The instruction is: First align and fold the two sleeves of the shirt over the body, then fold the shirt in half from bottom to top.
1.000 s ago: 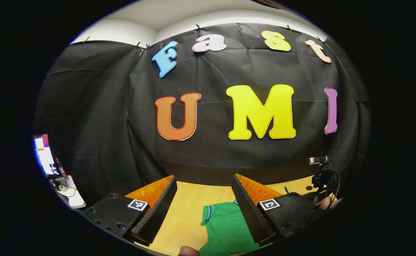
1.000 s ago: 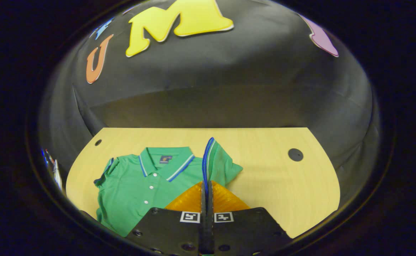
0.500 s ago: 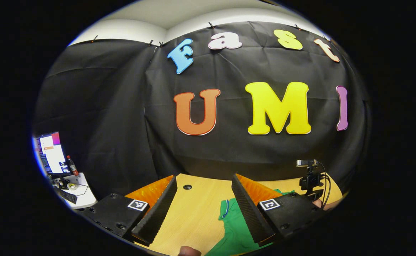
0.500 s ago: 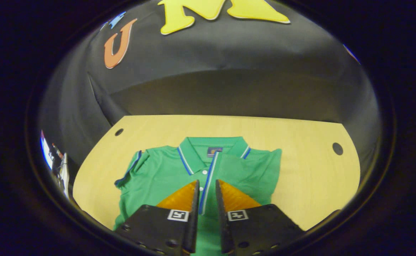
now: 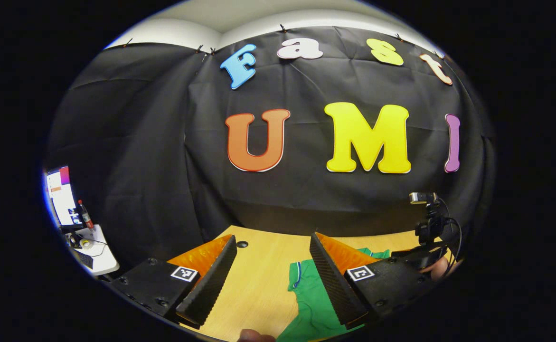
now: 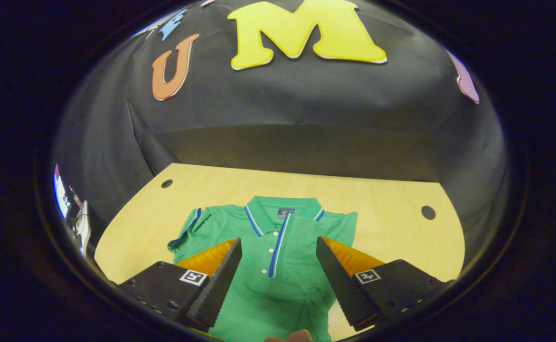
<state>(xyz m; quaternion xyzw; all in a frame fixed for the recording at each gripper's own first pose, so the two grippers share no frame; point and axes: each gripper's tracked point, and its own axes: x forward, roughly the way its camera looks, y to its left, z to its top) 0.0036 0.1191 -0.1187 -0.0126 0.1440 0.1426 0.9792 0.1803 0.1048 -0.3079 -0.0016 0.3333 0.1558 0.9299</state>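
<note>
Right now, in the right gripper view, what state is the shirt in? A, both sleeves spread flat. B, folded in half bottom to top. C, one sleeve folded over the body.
C: the shirt's blue-trimmed sleeve edge lies across the chest, the other sleeve spread out.

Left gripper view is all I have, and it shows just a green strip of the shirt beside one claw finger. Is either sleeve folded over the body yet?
Observer: One is. In the right gripper view, the sleeve on that view's right lies folded over the shirt, and its striped edge runs down the middle of the chest.
Operator: And the other sleeve?
Observer: It lies spread out flat on the table, not folded.
Operator: Is the right claw holding cloth?
Observer: No. It is open above the chest, with nothing between its fingers.
</note>
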